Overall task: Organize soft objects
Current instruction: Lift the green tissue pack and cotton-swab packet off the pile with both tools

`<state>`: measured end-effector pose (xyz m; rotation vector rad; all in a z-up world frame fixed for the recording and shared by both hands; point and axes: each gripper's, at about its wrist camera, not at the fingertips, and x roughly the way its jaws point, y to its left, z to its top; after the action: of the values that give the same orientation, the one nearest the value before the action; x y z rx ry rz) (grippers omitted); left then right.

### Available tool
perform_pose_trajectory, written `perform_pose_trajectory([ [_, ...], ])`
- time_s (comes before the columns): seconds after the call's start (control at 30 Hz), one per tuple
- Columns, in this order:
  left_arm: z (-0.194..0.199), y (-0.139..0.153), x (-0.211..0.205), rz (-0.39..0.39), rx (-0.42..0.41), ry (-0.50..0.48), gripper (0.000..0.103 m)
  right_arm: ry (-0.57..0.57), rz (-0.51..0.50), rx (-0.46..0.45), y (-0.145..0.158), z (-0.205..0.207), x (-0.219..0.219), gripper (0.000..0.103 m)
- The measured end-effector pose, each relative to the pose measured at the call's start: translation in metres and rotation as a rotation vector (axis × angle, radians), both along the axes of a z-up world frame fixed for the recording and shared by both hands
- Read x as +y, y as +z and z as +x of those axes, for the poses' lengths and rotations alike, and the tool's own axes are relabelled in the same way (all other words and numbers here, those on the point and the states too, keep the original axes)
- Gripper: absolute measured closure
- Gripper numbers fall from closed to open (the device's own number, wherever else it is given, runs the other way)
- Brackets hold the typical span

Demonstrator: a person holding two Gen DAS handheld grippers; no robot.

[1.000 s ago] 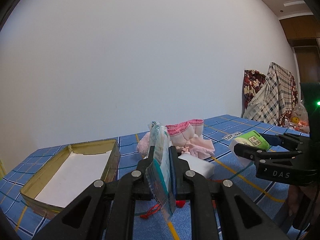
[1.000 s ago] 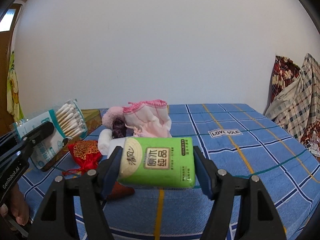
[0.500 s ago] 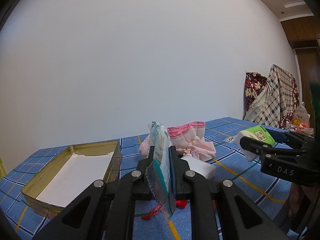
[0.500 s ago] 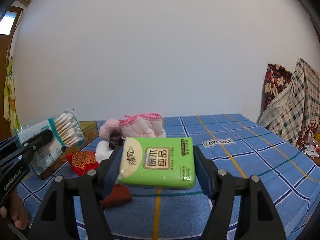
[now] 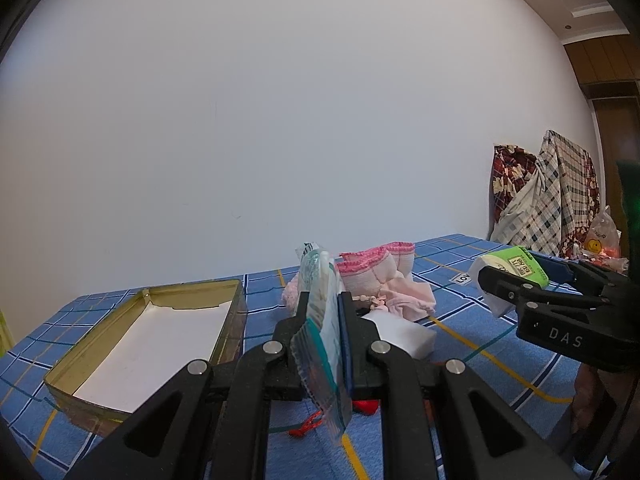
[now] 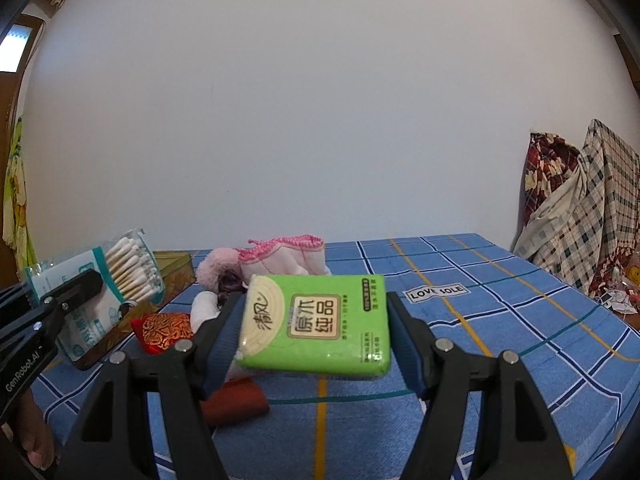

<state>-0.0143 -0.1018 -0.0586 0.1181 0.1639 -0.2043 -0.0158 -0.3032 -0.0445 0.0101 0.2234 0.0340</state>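
My left gripper [image 5: 322,312] is shut on a clear zip bag of cotton swabs [image 5: 325,336], held edge-on above the blue checked sheet [image 5: 472,344]. In the right wrist view the same bag of swabs [image 6: 124,268] shows at the left, clamped in the left gripper [image 6: 72,292]. My right gripper [image 6: 315,308] is shut on a green pack of tissues [image 6: 320,320], held level above the sheet. The left wrist view shows that pack [image 5: 516,266] in the right gripper [image 5: 516,284] at the right.
A gold tin tray [image 5: 192,286] with a white floor lies at the left. Pink socks [image 5: 376,276], a white block [image 5: 404,334], a pink fluffy piece [image 6: 218,268], a red pouch [image 6: 164,330] and a dark red item [image 6: 240,402] lie mid-sheet. Plaid cloths [image 6: 588,220] are piled at the right.
The right gripper has tipped slightly upward with the tissue pack still in it. The left gripper and its bag of swabs have stayed put.
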Motion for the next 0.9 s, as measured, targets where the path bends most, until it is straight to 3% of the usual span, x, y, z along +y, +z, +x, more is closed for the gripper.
perform_pose_trajectory([
  [0.9, -0.005, 0.0, 0.014, 0.005, -0.018, 0.021, 0.09, 0.078, -0.018, -0.002, -0.002, -0.004, 0.027, 0.033],
])
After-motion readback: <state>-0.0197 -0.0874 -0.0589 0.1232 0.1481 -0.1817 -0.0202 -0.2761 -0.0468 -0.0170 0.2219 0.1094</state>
